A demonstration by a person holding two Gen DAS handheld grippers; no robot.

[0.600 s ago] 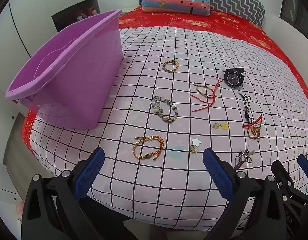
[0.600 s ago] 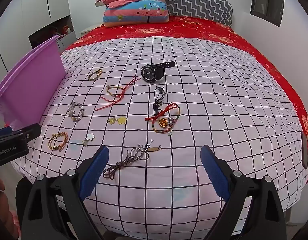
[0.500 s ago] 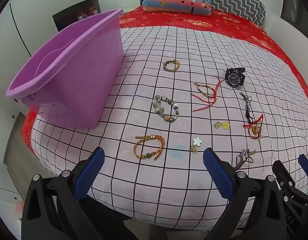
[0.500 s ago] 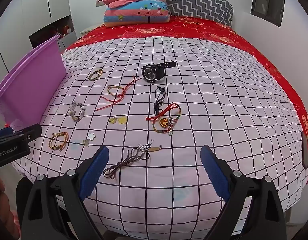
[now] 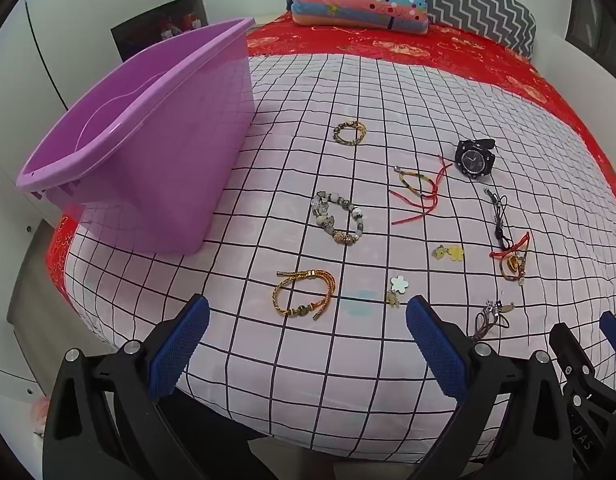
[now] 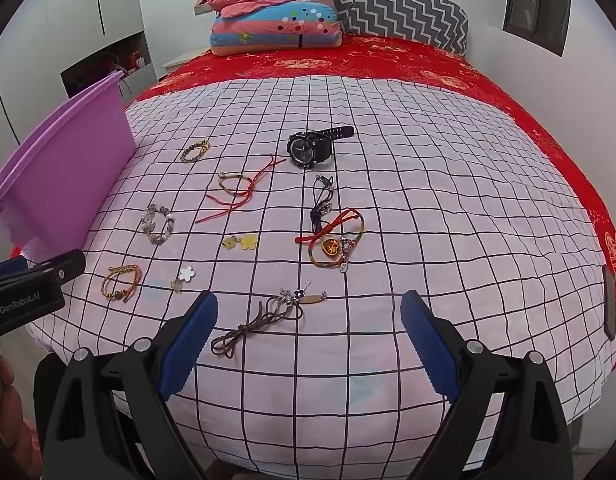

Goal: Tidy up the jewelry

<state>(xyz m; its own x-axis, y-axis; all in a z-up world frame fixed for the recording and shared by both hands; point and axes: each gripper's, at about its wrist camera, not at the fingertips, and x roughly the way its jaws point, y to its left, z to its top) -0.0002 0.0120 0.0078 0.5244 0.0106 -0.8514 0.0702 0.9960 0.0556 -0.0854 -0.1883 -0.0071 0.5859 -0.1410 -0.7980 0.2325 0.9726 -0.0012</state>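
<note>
Several pieces of jewelry lie on a pink checked sheet [image 5: 348,360]. An orange braided bracelet [image 5: 304,296] lies just ahead of my open, empty left gripper [image 5: 308,344]. Beyond it are a beaded bracelet [image 5: 339,218], a red cord bracelet [image 5: 420,188] and a black watch [image 5: 474,159]. A brown cord necklace [image 6: 264,318] lies just ahead of my open, empty right gripper [image 6: 308,340]. A red bracelet with a gold charm [image 6: 334,242] and the watch [image 6: 310,148] lie farther off. A purple tub [image 5: 148,152] stands at the left.
Flower charms [image 5: 398,286] [image 6: 242,242] and a black cord [image 6: 322,200] lie among the bracelets. Folded blankets and a zigzag pillow [image 6: 400,4] sit at the bed's head on a red cover. The left gripper's body [image 6: 24,292] shows at the right view's left edge.
Both grippers have barely moved; the view has crept slightly forward. Nothing was picked up or let go.
</note>
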